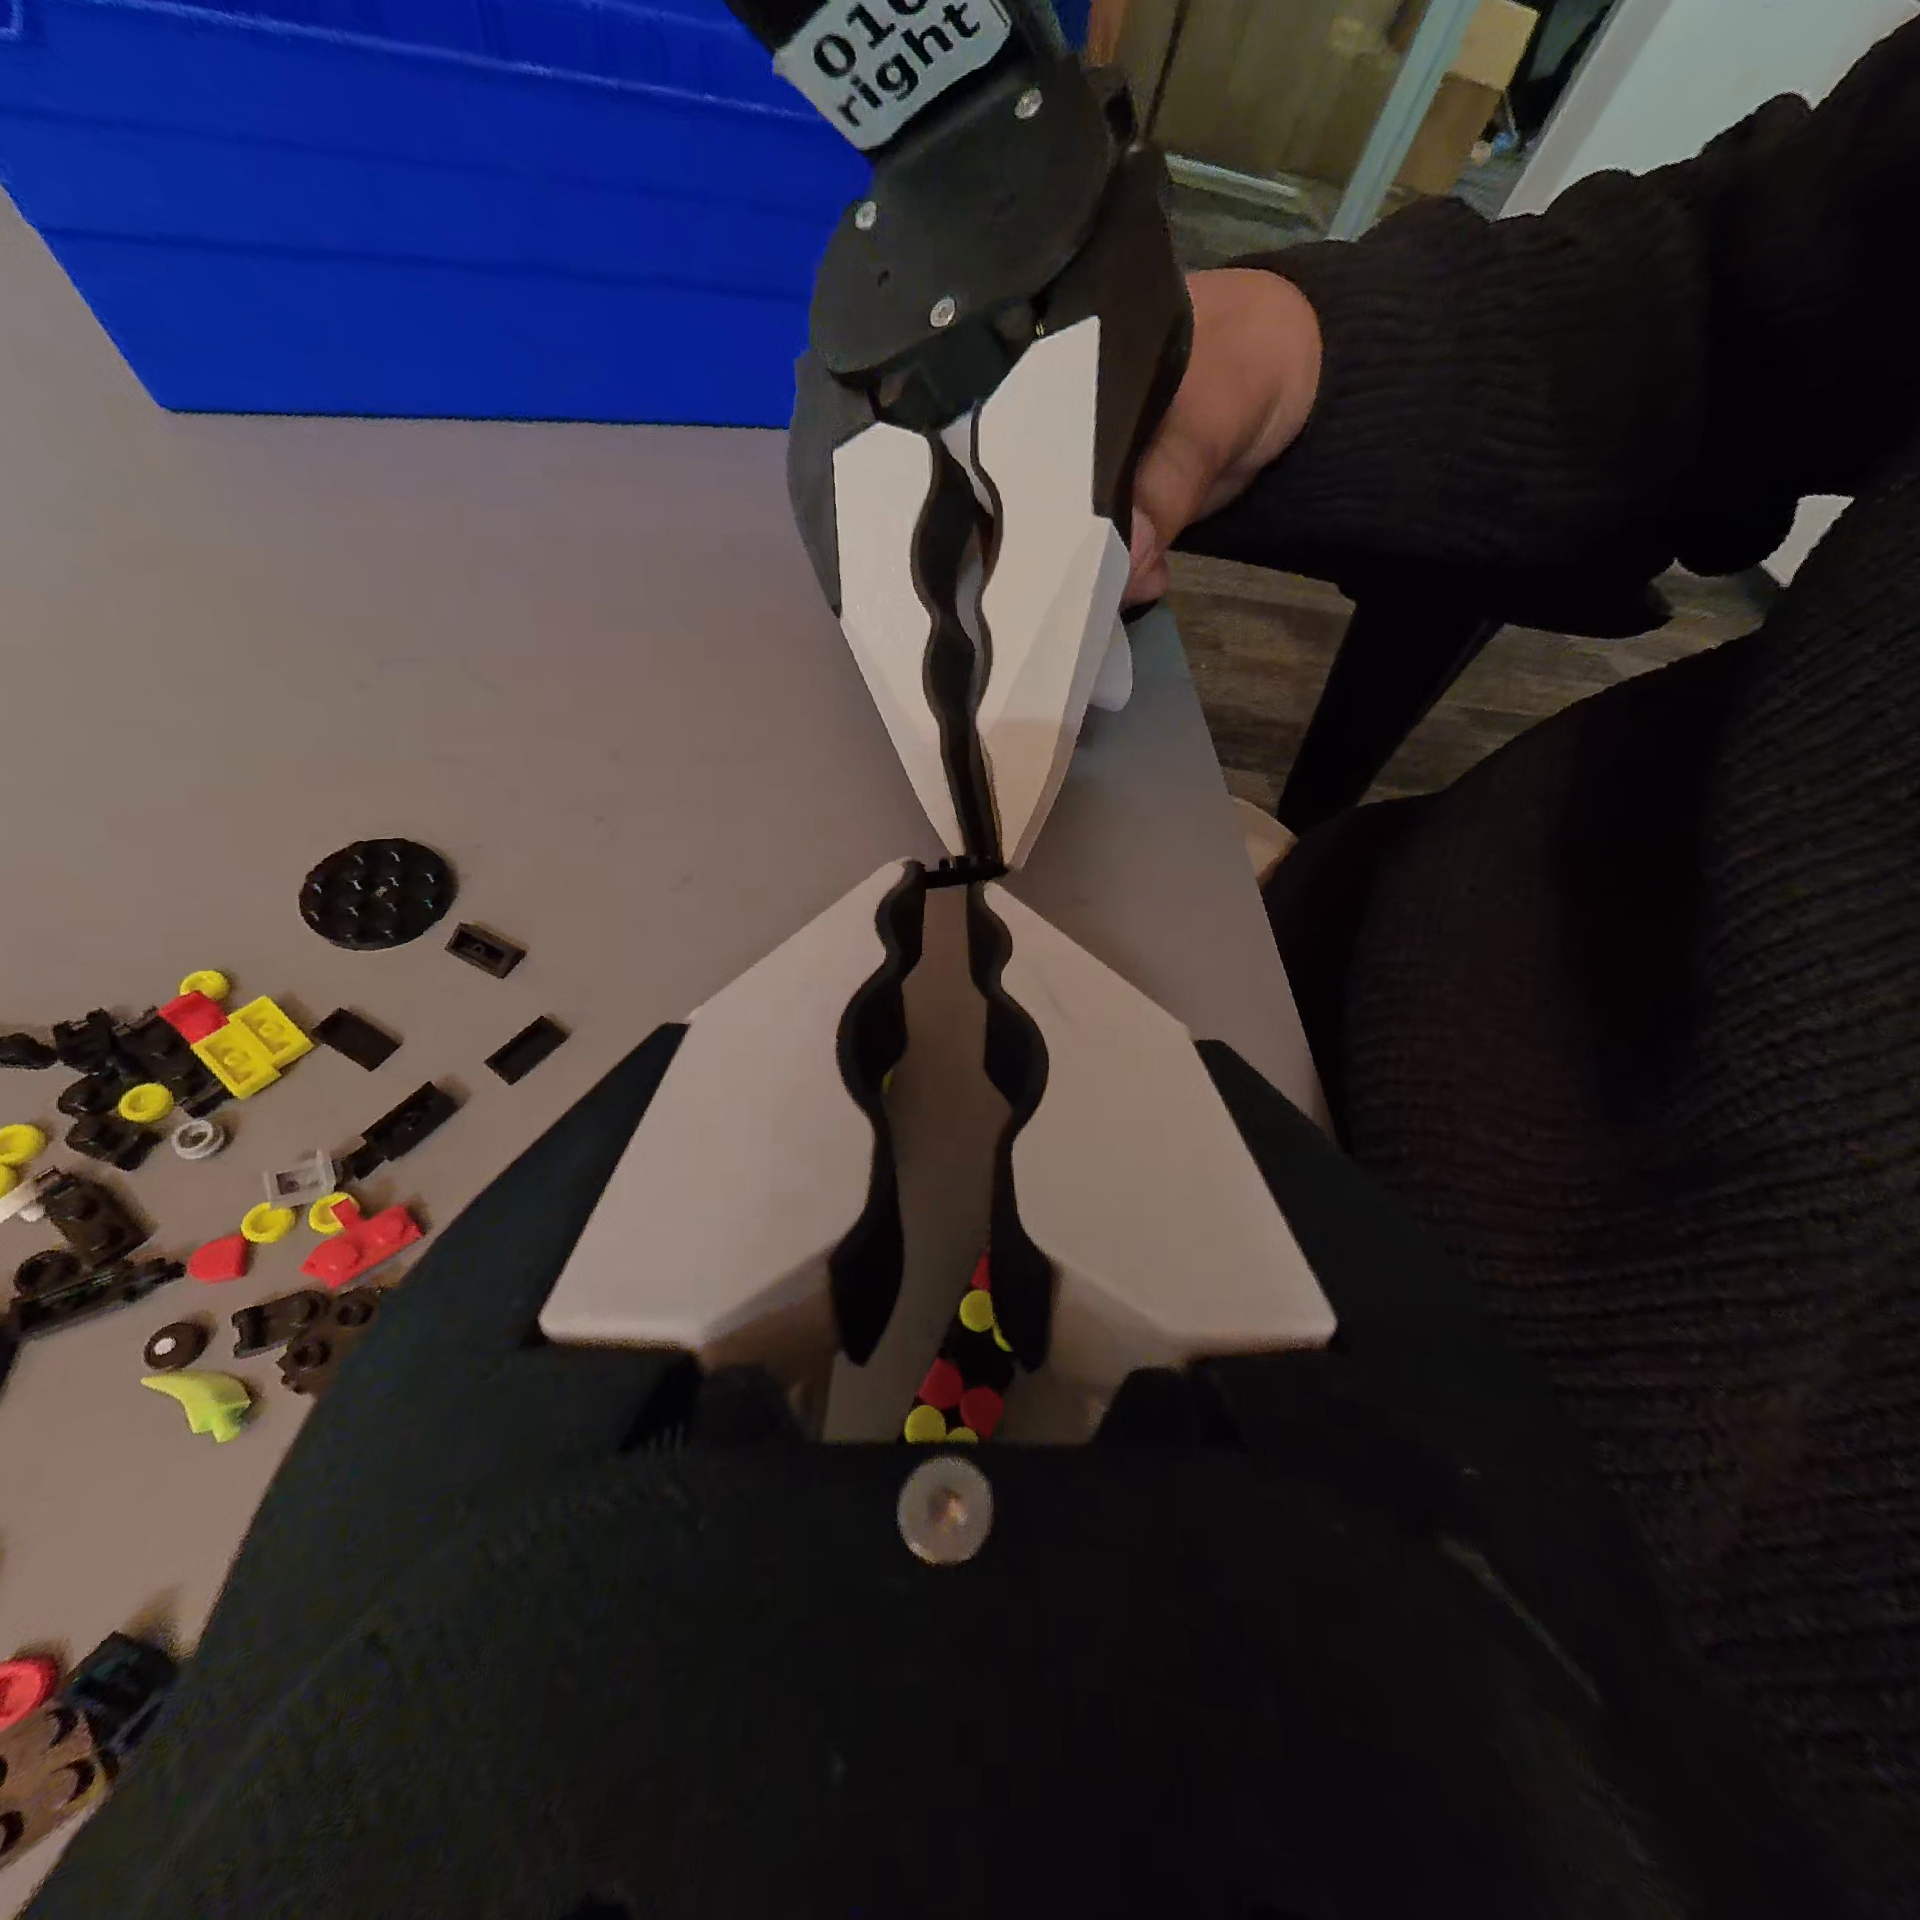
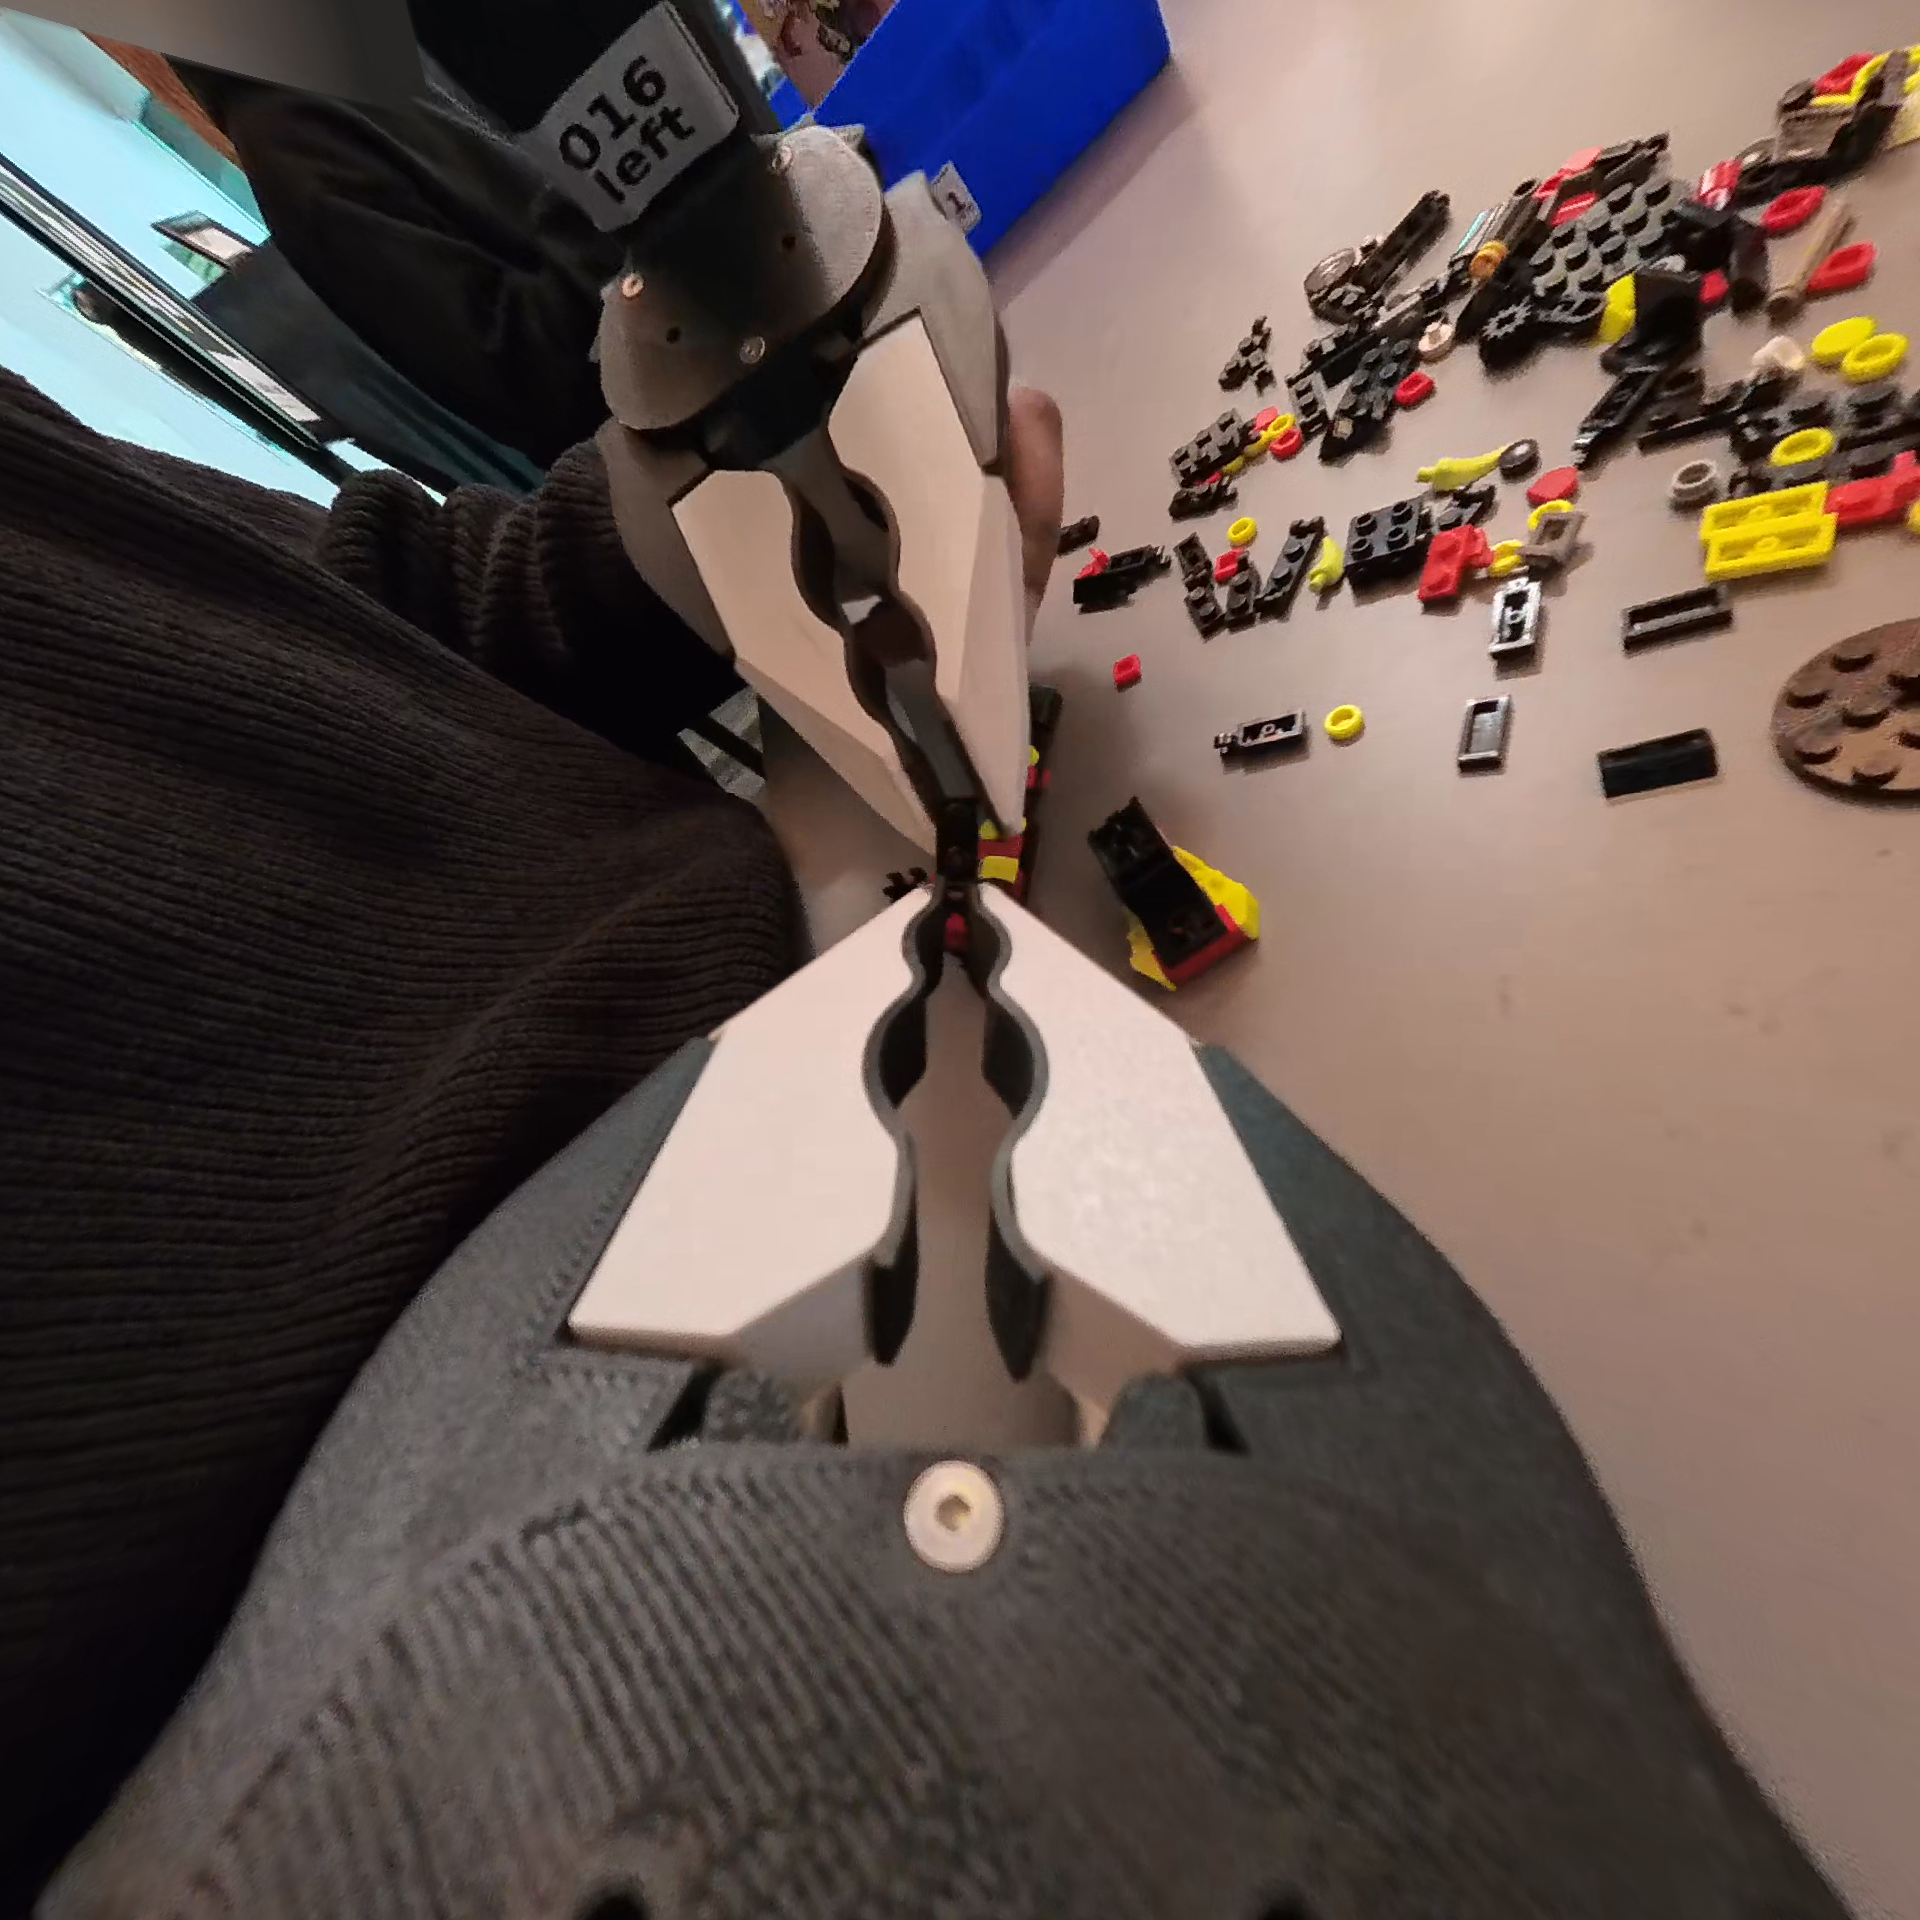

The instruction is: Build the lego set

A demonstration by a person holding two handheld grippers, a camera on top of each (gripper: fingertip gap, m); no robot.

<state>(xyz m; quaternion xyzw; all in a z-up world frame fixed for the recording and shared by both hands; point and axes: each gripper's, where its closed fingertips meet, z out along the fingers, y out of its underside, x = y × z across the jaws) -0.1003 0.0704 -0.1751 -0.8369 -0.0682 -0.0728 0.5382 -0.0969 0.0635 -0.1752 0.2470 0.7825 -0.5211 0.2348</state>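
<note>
meeting tip to tip above desk point(image 1: 520, 644) edge: left gripper point(image 1: 945, 883) and right gripper point(image 2: 951, 914), both pinched on black plate point(image 1: 961, 868); blue bin point(image 1: 416, 208) contents hidden.

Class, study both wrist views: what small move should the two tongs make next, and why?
Probably press the tips gently together. The left tongs and right tongs meet tip to tip above the table, both nipping a small black piece, seemingly mid-join.

Looked matt and smooth: table point(image 2: 1455, 1247). Glossy plastic: bricks point(image 2: 1763, 532), bin point(image 1: 416, 208). Ribbed knit cloth: sleeve point(image 1: 1558, 343).
</note>
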